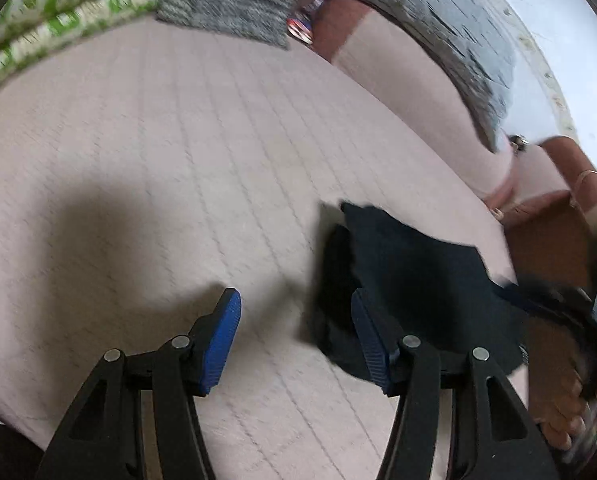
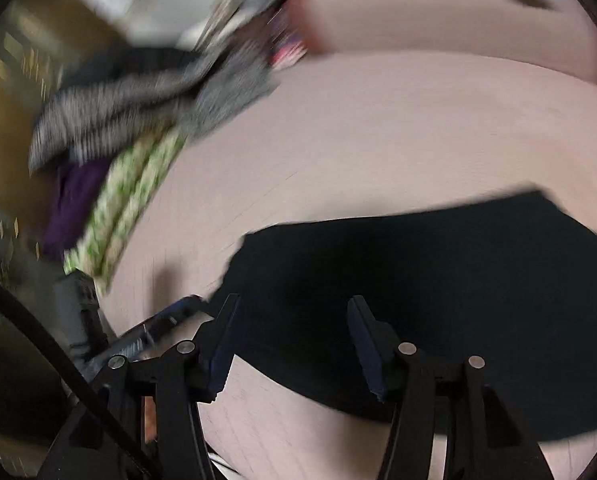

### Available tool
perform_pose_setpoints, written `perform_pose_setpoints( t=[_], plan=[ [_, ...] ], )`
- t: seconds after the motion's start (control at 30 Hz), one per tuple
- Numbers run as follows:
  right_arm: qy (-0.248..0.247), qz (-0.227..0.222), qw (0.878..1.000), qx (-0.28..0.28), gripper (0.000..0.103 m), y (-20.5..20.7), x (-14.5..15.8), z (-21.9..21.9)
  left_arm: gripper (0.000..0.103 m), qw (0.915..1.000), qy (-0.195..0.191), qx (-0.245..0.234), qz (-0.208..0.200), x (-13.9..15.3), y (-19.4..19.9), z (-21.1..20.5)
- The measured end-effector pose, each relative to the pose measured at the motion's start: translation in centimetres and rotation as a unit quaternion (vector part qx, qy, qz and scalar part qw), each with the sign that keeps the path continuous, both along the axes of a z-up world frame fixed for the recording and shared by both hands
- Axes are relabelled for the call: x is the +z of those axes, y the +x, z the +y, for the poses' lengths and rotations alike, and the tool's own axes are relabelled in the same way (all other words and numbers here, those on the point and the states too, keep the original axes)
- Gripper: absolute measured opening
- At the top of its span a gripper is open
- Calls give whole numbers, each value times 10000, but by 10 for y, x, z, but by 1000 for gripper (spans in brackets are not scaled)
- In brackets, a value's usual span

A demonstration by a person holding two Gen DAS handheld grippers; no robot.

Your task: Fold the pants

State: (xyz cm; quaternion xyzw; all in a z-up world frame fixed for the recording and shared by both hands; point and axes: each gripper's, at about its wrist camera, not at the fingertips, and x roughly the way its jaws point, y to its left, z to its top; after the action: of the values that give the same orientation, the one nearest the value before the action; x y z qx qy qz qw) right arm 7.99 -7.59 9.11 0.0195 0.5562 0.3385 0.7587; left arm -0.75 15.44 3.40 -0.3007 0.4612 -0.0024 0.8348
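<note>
Pants point(image 2: 438, 288), dark navy to black cloth, folded into a compact flat bundle with uneven edges, lying on a pale pink quilted bed cover point(image 1: 158, 152) stitched in long parallel lines; in the left wrist view the same bundle point(image 1: 418, 280) sits toward the right side of the cover. Left gripper point(image 1: 296, 336), black frame with blue ribbed pads, jaws spread apart with nothing pinched: the left pad hangs over bare cover, the right pad overlaps the near edge of the pants as seen, contact not determinable. Right gripper point(image 2: 292, 344), same make, jaws likewise spread and empty, poised over the near edge of the pants; this view is heavily blurred, so touching cannot be told. Green-and-white patterned folded bedding point(image 1: 58, 20) lies along the far left edge of the cover. Grey knitted fabric point(image 1: 226, 12) lies heaped beside it at the far edge. Grey textured pillow point(image 1: 450, 32) rests on the raised pink side at the upper right. Small red, white and blue item point(image 1: 300, 30), too blurred to identify, sits between the knit and the pillow. Bare foot point(image 1: 558, 392) of a person appears at the lower right, just beyond the bed edge.
</note>
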Motion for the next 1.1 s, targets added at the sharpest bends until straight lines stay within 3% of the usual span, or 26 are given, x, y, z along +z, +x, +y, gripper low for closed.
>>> perform_pose_setpoints(
  t=[0.1, 0.2, 0.27, 0.4, 0.47, 0.5, 0.53, 0.6, 0.63, 0.67, 0.93, 1.1],
  plan=[
    [-533, 351, 9970, 434, 58, 12, -25, 69, 59, 9999, 28, -153, -11, -1, 2, -9],
    [-1262, 620, 9885, 551, 61, 32, -52, 121, 71, 9997, 72, -235, -54, -1, 6, -16],
    [-1717, 762, 9798, 684, 72, 37, -64, 145, 76, 9997, 64, -200, -112, -1, 7, -19],
    [-2868, 727, 9468, 1264, 82, 33, -92, 185, 79, 9990, 379, -186, -139, -2, 10, -34],
    [-3322, 584, 9286, 1545, 83, 27, -102, 196, 79, 9982, 546, -219, -141, -1, 10, -41],
    [-3465, 483, 9220, 1659, 82, 23, -104, 199, 74, 9979, 590, -245, -144, -2, 11, -44],
    [-3530, 421, 9190, 1708, 76, 21, -104, 199, 56, 9977, 601, -276, -152, -2, 11, -46],
    [-3711, 140, 9118, 1751, 49, 17, -101, 197, 24, 9980, 437, -444, -107, -6, 15, -51],
    [-3805, -8, 9084, 1733, 30, 16, -99, 194, 23, 9985, 289, -449, -84, -8, 16, -52],
    [-3864, -114, 9066, 1690, 24, 16, -97, 189, 22, 9987, 274, -423, -114, -8, 16, -52],
    [-2913, -502, 9496, 1039, 18, 5, -48, 113, 19, 9956, -491, -653, -462, 14, 16, -64],
    [-2061, -470, 9768, 350, 18, 17, -11, 34, 19, 9908, -364, -1139, -637, 36, 27, -113]
  ],
)
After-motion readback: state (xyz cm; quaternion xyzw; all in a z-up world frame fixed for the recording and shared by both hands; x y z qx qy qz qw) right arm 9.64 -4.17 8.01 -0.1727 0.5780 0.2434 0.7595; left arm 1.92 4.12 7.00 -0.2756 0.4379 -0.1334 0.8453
